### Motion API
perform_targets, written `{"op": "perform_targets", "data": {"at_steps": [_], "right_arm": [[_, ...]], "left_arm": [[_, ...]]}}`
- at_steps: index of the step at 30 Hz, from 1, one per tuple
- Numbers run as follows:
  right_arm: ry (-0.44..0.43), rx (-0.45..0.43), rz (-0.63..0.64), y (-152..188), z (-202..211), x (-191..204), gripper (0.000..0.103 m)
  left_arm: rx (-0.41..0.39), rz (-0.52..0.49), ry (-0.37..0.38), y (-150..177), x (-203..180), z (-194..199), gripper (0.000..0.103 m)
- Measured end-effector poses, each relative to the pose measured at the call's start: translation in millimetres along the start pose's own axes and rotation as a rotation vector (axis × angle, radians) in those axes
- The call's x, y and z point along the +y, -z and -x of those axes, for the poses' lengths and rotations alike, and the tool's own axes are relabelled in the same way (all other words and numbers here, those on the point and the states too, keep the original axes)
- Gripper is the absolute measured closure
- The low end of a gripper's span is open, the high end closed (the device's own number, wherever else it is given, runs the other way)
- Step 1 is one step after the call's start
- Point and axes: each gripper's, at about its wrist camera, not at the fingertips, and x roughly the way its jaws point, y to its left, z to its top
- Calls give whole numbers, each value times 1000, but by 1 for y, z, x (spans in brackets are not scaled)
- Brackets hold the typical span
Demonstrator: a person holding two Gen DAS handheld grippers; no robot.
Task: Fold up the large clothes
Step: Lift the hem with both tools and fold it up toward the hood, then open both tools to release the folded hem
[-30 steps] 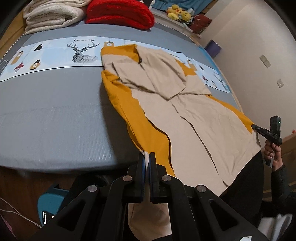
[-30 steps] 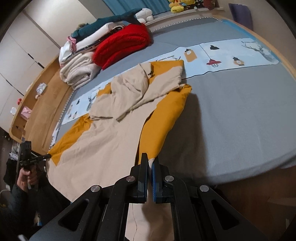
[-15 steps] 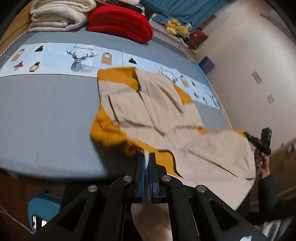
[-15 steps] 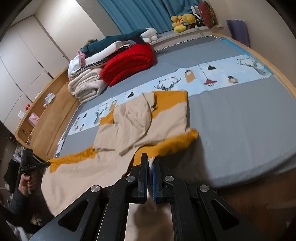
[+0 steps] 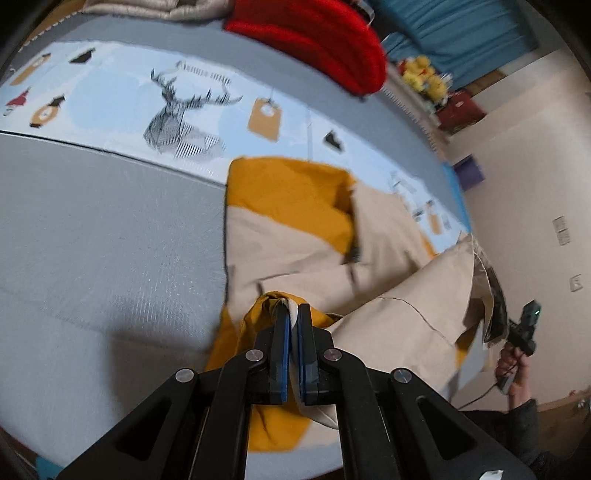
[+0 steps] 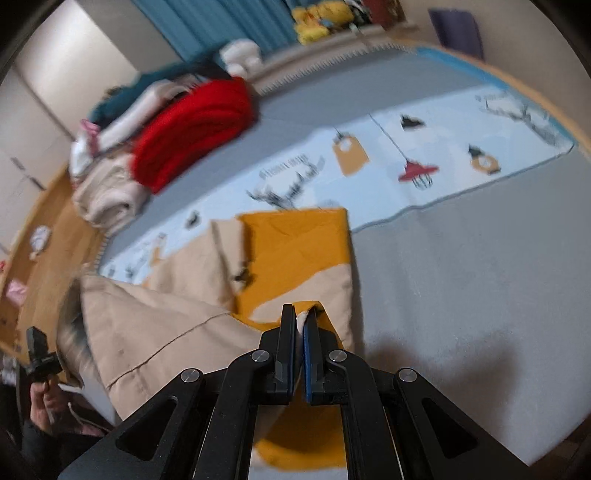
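Low in both wrist views, each gripper's fingers [image 5: 284,332] [image 6: 286,332] pinch the garment [image 5: 388,314] hem over the bed [image 5: 92,240]; thin cloth could slip out, leaving a crooked fold.

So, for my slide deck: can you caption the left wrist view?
Left gripper shut on the beige-and-mustard garment, carrying its hem over the grey bed.

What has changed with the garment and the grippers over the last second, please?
Both grippers, left and right, carried the hem of the garment forward over its upper half, folding it. Their grip stayed shut; the red blanket and bed are unchanged.
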Motion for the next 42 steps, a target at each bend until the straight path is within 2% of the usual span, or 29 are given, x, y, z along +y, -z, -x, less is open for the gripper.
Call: {"op": "perform_targets", "data": {"at_steps": [2, 3, 8, 12, 14, 15, 17, 18, 19, 23, 26, 34, 37, 41, 42], "right_arm": [[30, 35, 19, -7, -20, -2, 99], [37, 53, 2, -11, -30, -6, 99], [41, 105, -27, -31, -56, -15, 99], [44, 128, -88, -36, -63, -23, 99], [26, 91, -147, -35, -57, -30, 93], [48, 59, -159, -34, -52, -33, 90], [114, -1, -150, -30, -39, -34, 81], [124, -20, -150, -27, -35, -36, 72], [129, -37, -155, -23, -31, -39, 68], [127, 5, -153, -6, -31, -42, 66], [131, 53, -105, 3, -40, -33, 57], [131, 175, -104, 9, -77, -38, 53], [129, 205, -92, 8, -89, -36, 53], [136, 233, -43, 8, -101, -28, 53], [141, 231, -19, 8, -102, -23, 57]], "left_arm": [[20, -21, -49, -8, 1, -14, 101], [22, -21, -49, -11, 2, -17, 100], [42, 84, 0, -26, 23, -27, 92], [-49, 180, -10, -31, 41, -7, 86], [-94, 260, 18, -26, 56, 6, 83], [-101, 268, 15, -23, 58, 9, 83], [-99, 250, -19, -15, 60, 14, 83], [-89, 238, -36, -10, 59, 14, 83], [-79, 229, -46, -5, 58, 14, 83], [-55, 179, -74, 6, 46, 9, 79], [-38, 138, -110, 6, 36, -1, 73], [13, 82, -202, -6, 20, -37, 61], [7, 65, -240, -14, 16, -47, 61], [9, 71, -241, -21, 14, -60, 61], [11, 63, -248, -22, 13, -64, 61]]}}
